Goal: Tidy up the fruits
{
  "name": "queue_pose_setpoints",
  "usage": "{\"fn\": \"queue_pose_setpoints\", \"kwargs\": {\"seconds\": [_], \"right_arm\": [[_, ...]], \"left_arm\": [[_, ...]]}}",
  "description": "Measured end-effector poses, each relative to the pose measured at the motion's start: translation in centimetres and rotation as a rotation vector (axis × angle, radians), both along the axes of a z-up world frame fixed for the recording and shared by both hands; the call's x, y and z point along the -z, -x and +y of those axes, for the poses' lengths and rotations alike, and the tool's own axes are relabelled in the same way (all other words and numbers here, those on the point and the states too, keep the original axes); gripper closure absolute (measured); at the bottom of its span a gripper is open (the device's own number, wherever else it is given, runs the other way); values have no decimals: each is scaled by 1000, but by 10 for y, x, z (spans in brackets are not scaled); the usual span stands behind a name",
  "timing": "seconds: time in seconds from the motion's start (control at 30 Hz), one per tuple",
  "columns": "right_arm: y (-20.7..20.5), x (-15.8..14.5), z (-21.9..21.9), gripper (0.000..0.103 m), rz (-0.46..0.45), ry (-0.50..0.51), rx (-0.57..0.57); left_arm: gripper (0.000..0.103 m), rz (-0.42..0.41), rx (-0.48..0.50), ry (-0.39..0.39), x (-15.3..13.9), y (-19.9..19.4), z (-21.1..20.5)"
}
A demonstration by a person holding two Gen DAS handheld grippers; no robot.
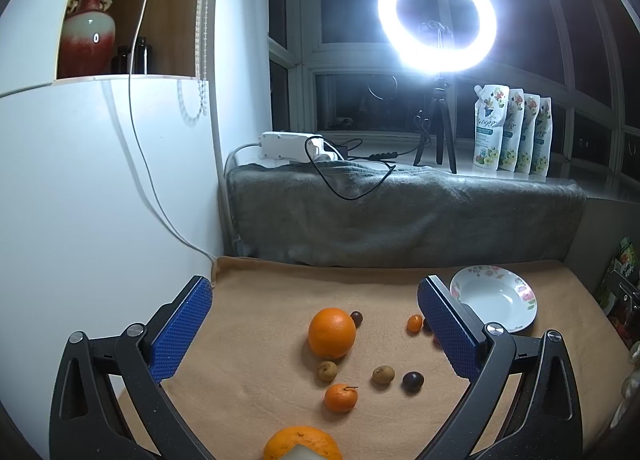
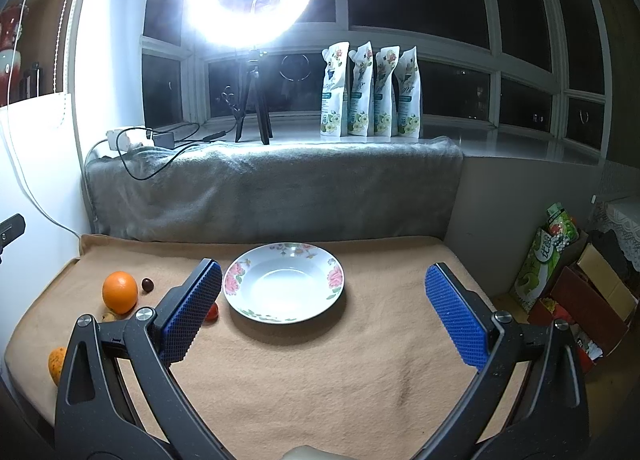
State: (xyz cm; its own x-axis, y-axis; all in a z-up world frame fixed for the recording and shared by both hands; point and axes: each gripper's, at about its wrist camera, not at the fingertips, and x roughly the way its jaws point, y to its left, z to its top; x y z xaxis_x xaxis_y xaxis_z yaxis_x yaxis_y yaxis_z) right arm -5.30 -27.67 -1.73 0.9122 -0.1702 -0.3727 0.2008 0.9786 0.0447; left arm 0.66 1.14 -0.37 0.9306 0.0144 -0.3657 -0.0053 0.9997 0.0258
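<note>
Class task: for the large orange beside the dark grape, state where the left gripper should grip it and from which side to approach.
Grip the large orange across its widest middle, coming from above with the open left gripper. It is round, so any lower or higher grip would likely slip. Set the fingers left and right, since the dark grape and a small brown fruit sit close behind and in front.

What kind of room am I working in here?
Probably a home, set up for filming by a bay window: a ring light on the sill, a porcelain vase in a cabinet niche, and a blanket-covered table below.
</note>
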Motion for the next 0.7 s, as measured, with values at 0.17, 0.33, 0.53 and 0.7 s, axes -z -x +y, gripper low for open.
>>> {"fn": "queue_pose_setpoints", "kwargs": {"seconds": [0.17, 0.33, 0.53, 0.7], "right_arm": [[-1, 2, 2, 0, 2, 0, -1], [-3, 5, 7, 0, 6, 1, -9], [-10, 9, 20, 0, 39, 3, -51], [-19, 22, 38, 0, 84, -1, -121]], "left_arm": [[1, 8, 4, -1, 3, -2, 1], [1, 32, 26, -27, 11, -4, -3], [1, 63, 22, -24, 23, -1, 3], [1, 114, 5, -9, 40, -1, 17]]}}
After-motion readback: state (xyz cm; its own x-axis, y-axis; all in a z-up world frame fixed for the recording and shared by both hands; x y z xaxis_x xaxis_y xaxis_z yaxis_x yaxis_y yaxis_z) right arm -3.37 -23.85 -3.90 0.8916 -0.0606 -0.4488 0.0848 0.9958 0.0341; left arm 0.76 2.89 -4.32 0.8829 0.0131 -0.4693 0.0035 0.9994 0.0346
